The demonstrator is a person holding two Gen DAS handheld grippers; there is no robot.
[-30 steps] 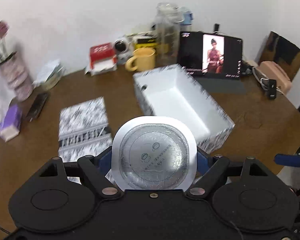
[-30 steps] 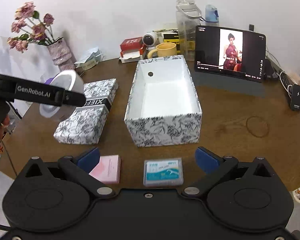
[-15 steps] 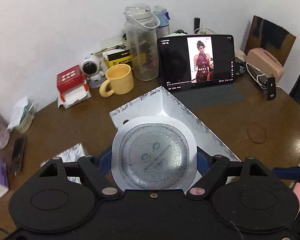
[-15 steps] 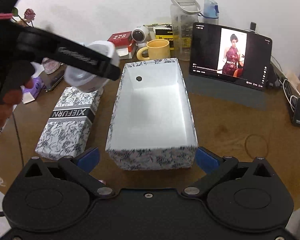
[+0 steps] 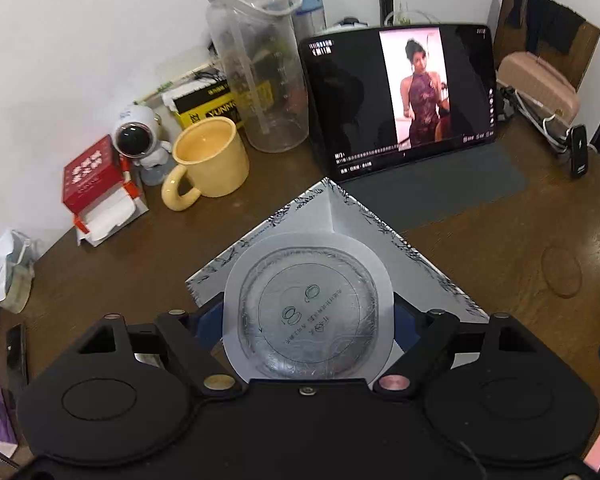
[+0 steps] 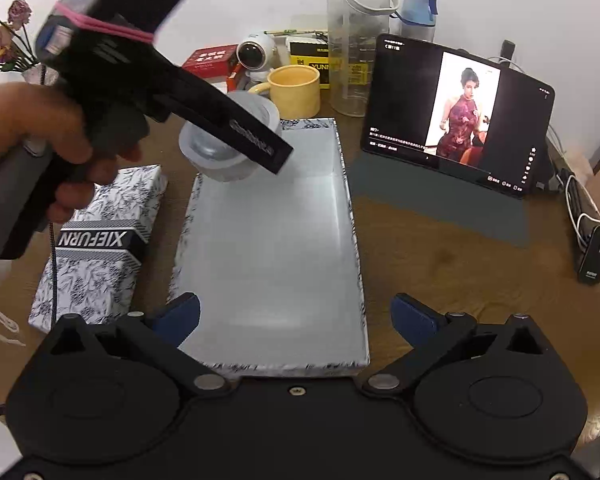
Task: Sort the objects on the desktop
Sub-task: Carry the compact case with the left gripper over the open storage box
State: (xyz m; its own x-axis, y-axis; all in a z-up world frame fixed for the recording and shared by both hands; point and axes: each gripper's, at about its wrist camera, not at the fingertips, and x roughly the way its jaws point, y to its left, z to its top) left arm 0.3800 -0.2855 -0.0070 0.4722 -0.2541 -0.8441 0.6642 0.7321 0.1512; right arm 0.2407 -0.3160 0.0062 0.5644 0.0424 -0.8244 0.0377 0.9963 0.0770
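My left gripper (image 5: pixel 308 316) is clamped on the round white plastic container with a clear foil-look lid (image 5: pixel 307 312), blue pads pressing it on both sides. In the right wrist view that container (image 6: pixel 228 148) hangs at upper centre of the frame, over the far left corner of the open white rectangular box with black-and-white leaf print walls (image 6: pixel 352 248). It looks above the box floor, not resting on it. A hand (image 6: pixel 40 148) at left of frame grips the left tool's handle.

My right gripper (image 6: pixel 296 314) is spread wide with nothing between the pads, low in frame over the box's near edge.

Step in hand, as I read it: dropping the container into the box. Next move calls for lowering it inside the walls, then letting go, keeping it level so it lands flat.

The matching leaf-print box lid (image 6: pixel 96 248) lies left of the box. Yellow ceramic mug (image 5: pixel 210 164), clear plastic water jug (image 5: pixel 260 68) and black tablet on a stand (image 5: pixel 400 92) sit behind, upper frame, well apart from the drop spot.
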